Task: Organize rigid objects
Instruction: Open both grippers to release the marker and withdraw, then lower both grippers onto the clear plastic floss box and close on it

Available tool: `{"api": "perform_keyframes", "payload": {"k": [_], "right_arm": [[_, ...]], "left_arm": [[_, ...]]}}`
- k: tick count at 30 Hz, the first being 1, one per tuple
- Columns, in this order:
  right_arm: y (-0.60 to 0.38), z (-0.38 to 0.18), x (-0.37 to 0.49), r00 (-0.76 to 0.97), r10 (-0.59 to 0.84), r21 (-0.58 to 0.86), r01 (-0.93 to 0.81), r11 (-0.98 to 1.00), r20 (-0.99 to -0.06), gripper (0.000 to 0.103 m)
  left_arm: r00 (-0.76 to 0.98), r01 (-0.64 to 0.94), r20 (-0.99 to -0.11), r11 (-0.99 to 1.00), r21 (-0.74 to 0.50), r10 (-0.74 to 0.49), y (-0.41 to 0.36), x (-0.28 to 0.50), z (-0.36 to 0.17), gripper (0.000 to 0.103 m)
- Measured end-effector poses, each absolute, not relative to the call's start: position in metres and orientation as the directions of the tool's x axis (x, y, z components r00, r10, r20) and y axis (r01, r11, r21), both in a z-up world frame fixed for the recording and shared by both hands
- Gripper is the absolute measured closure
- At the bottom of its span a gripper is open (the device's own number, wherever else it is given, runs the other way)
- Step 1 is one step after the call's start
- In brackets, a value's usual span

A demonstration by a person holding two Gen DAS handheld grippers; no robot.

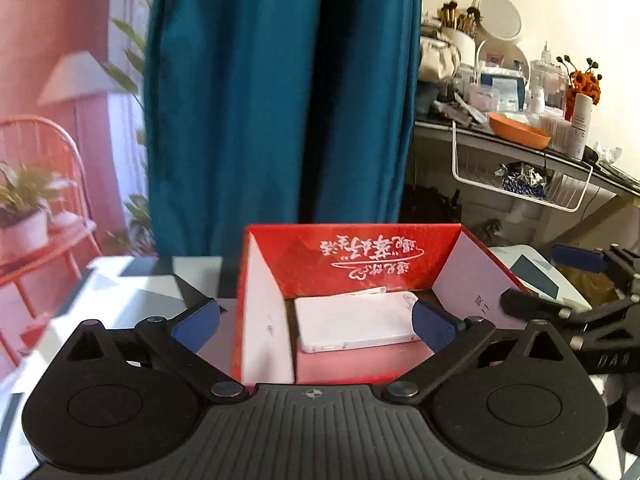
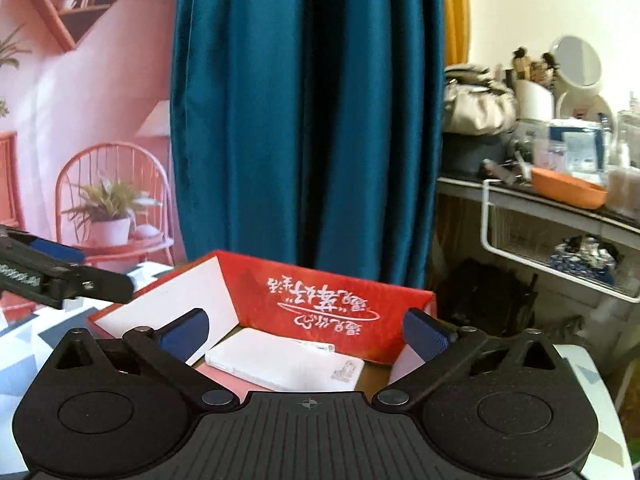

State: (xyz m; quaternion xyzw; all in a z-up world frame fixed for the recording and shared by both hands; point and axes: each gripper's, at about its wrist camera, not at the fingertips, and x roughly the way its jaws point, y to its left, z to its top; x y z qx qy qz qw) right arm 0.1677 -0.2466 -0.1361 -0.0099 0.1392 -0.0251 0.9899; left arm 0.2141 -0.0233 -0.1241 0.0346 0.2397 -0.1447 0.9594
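Both pairs of jaws are seen spread wide, with nothing held between them. The left gripper (image 1: pixel 316 322) is pointed into the red box (image 1: pixel 360 264); its blue pads (image 1: pixel 434 326) stand at either side of the box's opening, and whether the right-hand pad brushes the white slab cannot be told. The right gripper (image 2: pixel 304 332) is likewise held empty before the same box, no contact being visible.

Just beyond the jaws, the white rectangular device (image 1: pixel 356 326) is seen lying flat on the floor of the red box, near its right flap (image 1: pixel 476 284), with a second thin white item partly hidden behind it. The box is open, its white-lined side flaps splayed outward, and it rests on a patterned tabletop (image 1: pixel 120 292).

The step in hand is judged to be the release after placement: the device appears to be already stowed. For the next move, a further loose object would have to be found, or the flaps closed; either would call for the jaws to be drawn clear of the box walls first.

Farther out, a teal curtain (image 1: pixel 280 92) and a cluttered shelf (image 1: pixel 520 144) are visible.
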Motion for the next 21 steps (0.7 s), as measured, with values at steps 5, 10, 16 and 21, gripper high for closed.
{"api": "perform_keyframes", "payload": {"k": [5,10,16,21], "right_arm": [[-0.245,-0.128,0.136,0.970,-0.069,0.028,0.077,0.997,-0.232,0.000],[-0.232,-0.128,0.101,0.975,-0.086,0.039,0.096,0.995,-0.206,0.000],[-0.218,-0.132,0.069,0.967,-0.111,0.073,0.131,0.989,-0.230,0.000],[-0.210,-0.139,0.046,0.967,-0.109,0.117,0.139,0.983,-0.231,0.000]], "left_arm": [[0.868,0.254,-0.439,0.967,-0.004,-0.230,-0.013,0.182,-0.112,0.000],[0.883,0.214,-0.426,0.977,-0.006,-0.196,-0.009,0.157,-0.106,0.000],[0.887,0.176,-0.433,0.984,-0.002,-0.159,-0.004,0.128,-0.108,0.000],[0.886,0.126,-0.451,0.992,0.003,-0.111,-0.001,0.108,-0.114,0.000]]}}
